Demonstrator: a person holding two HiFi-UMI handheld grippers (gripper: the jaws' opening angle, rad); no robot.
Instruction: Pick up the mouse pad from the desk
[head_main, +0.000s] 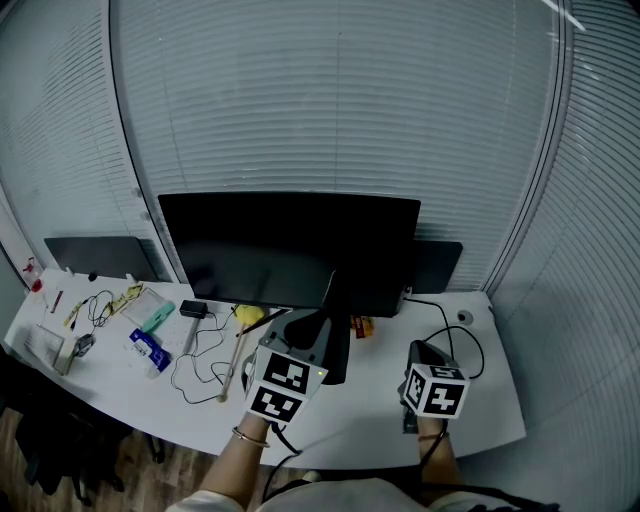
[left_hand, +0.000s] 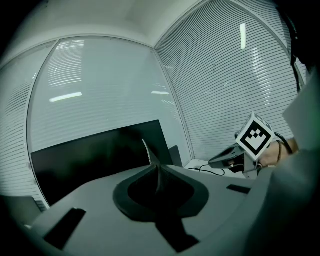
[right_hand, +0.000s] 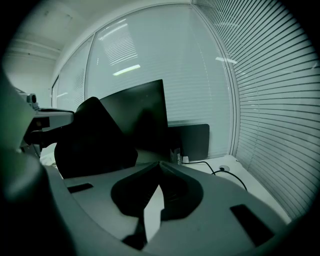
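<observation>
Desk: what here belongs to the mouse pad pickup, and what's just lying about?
Job: mouse pad, clamped in left gripper; desk.
Lying about: monitor, loose cables, blue packet, yellow item; right gripper shut, empty.

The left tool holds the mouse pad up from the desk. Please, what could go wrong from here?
1. The left tool seems to pinch the mouse pad only at a thin edge, so the wide pad may flop or slip out.
2. The pad is close to the monitor; a careless swing could knock the screen.
3. The right tool is shut and empty, so it could not support the pad quickly.
</observation>
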